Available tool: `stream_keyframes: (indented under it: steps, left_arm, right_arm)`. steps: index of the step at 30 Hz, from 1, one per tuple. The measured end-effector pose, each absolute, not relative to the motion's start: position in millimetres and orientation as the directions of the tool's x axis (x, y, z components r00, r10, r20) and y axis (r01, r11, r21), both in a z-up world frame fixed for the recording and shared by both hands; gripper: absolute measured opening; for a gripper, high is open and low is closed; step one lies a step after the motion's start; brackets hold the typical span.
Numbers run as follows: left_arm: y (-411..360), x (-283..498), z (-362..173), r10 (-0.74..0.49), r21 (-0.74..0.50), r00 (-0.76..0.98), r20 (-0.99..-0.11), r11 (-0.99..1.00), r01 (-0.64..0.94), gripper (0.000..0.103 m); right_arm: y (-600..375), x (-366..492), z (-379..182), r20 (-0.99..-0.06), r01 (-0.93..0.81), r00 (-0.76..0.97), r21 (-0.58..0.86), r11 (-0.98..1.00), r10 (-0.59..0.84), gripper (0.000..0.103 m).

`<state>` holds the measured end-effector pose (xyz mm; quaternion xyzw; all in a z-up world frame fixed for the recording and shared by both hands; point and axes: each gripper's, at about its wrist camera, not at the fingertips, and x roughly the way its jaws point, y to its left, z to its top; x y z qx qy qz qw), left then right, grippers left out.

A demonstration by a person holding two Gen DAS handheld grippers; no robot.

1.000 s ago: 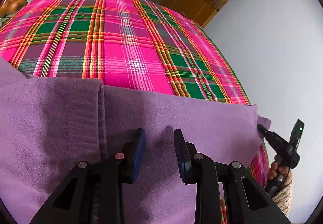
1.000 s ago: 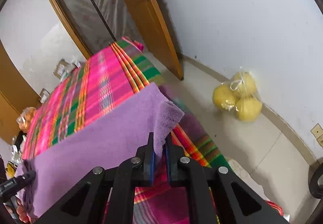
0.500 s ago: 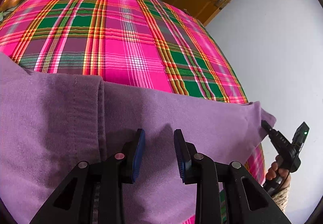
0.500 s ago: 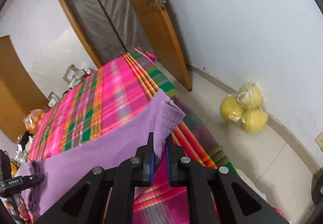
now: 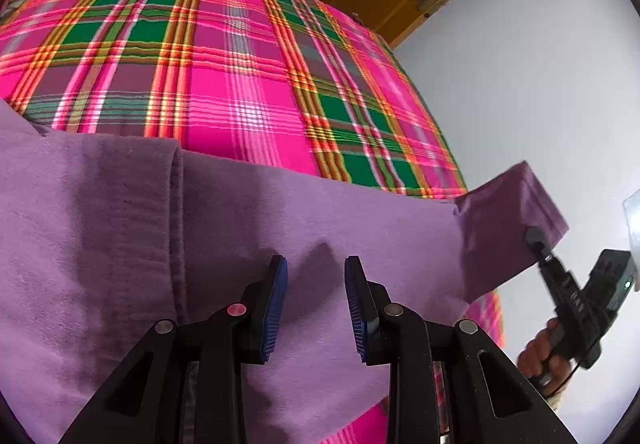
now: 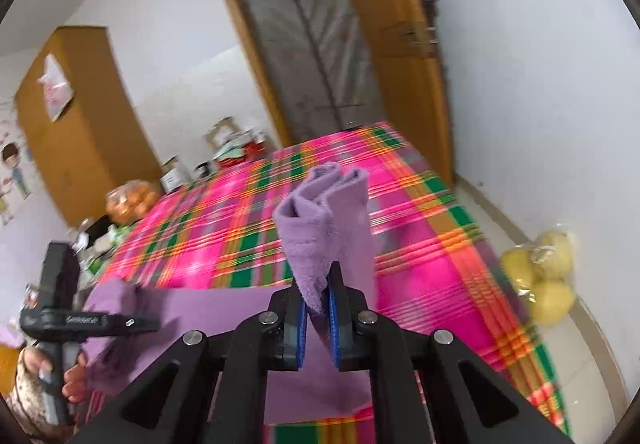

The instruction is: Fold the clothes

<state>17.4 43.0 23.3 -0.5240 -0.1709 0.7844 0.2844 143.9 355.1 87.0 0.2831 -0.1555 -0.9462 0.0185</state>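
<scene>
A purple fleece garment (image 5: 120, 228) lies across the near part of a bed with a pink and green plaid cover (image 5: 240, 83). My left gripper (image 5: 316, 300) hovers over the garment, jaws apart; both blue pad faces show bare, with cloth only beneath them. The right gripper (image 6: 318, 308) is shut on the garment's right corner (image 6: 324, 211), which stands up bunched above the bed. In the left wrist view that raised corner (image 5: 516, 211) hangs from the right gripper (image 5: 536, 240). The right wrist view catches the left gripper (image 6: 152, 324) at the garment's left end.
A bag of yellow fruit (image 6: 548, 284) sits on the floor by the white wall to the right of the bed. A wooden door (image 6: 404, 43) and a wardrobe (image 6: 80, 131) stand beyond the bed. Boxes and a bag of oranges (image 6: 132, 199) crowd the far left.
The right gripper has risen with the purple corner and swung it in over the bed. The cloth's right end now stands lifted. The left gripper stayed in place.
</scene>
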Motion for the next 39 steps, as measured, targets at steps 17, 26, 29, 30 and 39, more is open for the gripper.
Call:
stream_keyframes:
  steps: [17,26,29,30,39]
  left_arm:
    - [60.1,8.7,10.5,0.789,-0.759,-0.193,-0.583,-0.614,-0.216,0.031]
    - [80.3,5.6,1.3,0.849,-0.827,-0.113,-0.516,-0.528,-0.195,0.052]
    - [86.1,6.0,-2.0,0.838,-0.816,-0.102,-0.537,-0.546,-0.189,0.052]
    - [87.1,6.2,-2.4,0.839,-0.818,-0.099,-0.535,-0.544,-0.187,0.052]
    - [90.4,8.6,-3.5,0.841,-0.824,-0.099,-0.532,-0.541,-0.169,0.052]
  right_arm:
    - [275.7,133.3,35.1,-0.641,0.115,-0.718,0.275,-0.955,-0.271,0.009]
    - [253.7,147.4,25.2,-0.669,0.166,-0.702,0.182,-0.969,-0.246,0.016]
    - [245.7,151.9,24.6,-0.668,0.19,-0.704,0.15,-0.97,-0.241,0.02]
    - [244.0,154.8,25.0,-0.665,0.202,-0.706,0.142,-0.969,-0.244,0.025]
    - [240.7,180.4,32.3,-0.626,0.234,-0.733,0.135,-0.963,-0.266,0.042]
